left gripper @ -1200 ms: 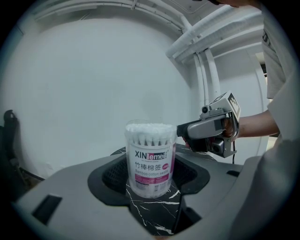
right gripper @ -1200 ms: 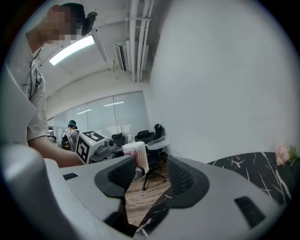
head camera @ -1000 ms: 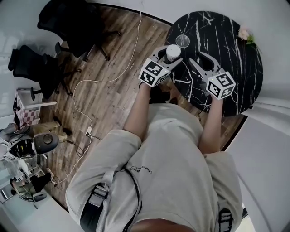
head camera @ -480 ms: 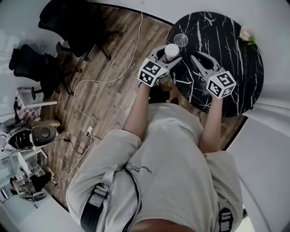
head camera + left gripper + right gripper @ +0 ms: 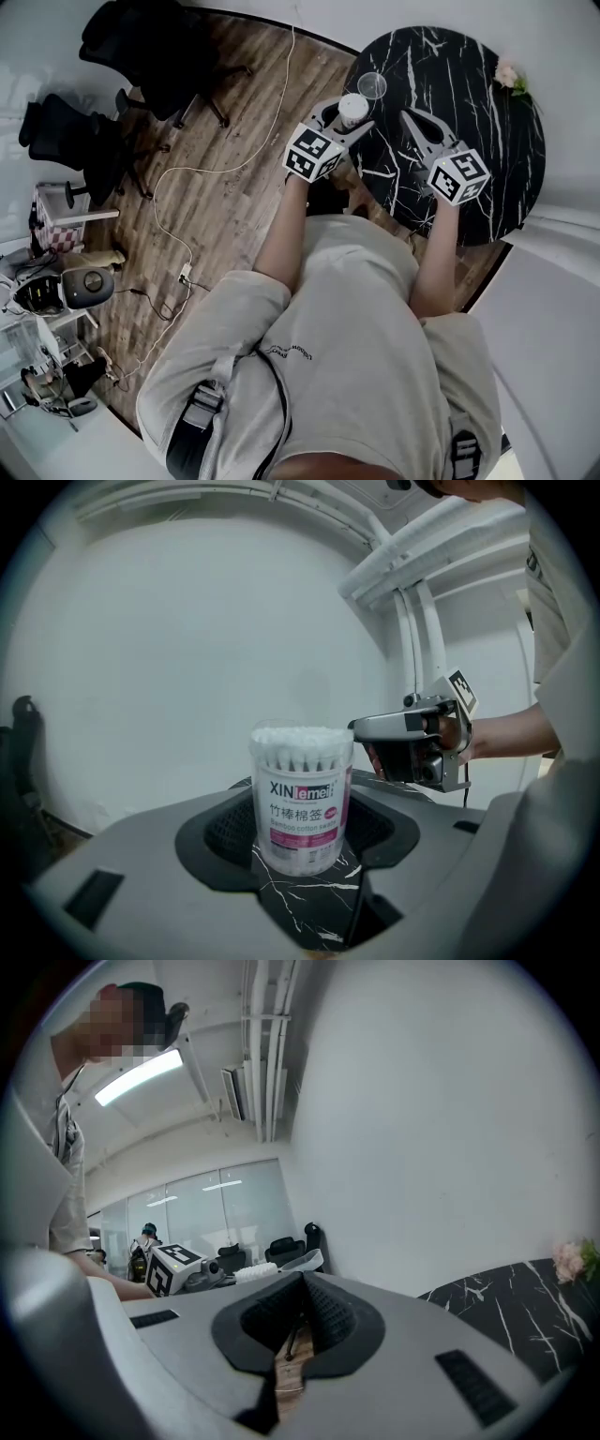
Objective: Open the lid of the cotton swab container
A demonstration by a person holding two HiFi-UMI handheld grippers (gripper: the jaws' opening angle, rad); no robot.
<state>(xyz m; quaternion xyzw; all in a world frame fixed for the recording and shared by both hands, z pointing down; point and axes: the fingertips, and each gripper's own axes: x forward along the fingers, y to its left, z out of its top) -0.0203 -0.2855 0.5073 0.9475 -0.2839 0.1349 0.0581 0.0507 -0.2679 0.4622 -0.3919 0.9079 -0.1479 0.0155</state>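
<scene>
We see the left gripper (image 5: 343, 120), grey with a cube of black and white squares on it, closed around the clear round plastic tub of white cotton swabs (image 5: 302, 799). The tub stands upright between its two jaws, and the dark pads press on its sides low down. The bottom of the tub rests on the round black stone table with thin white lines (image 5: 469, 84). The tub has a white and pink label. White swab tips fill the top of the tub, and we cannot tell if a lid sits over them. Just past the tips of the left gripper, a small clear round piece (image 5: 372, 86) lies on the table near the tub. We cannot tell if the two touch. To the right of the left gripper, a little apart from it, is the right gripper (image 5: 412, 120), grey with the same kind of cube. Its jaws have just been closing. Now they are pressed together with nothing between them. Well off to the right of the right gripper, a small pink flower (image 5: 507, 73) sits near the rim of the table.
</scene>
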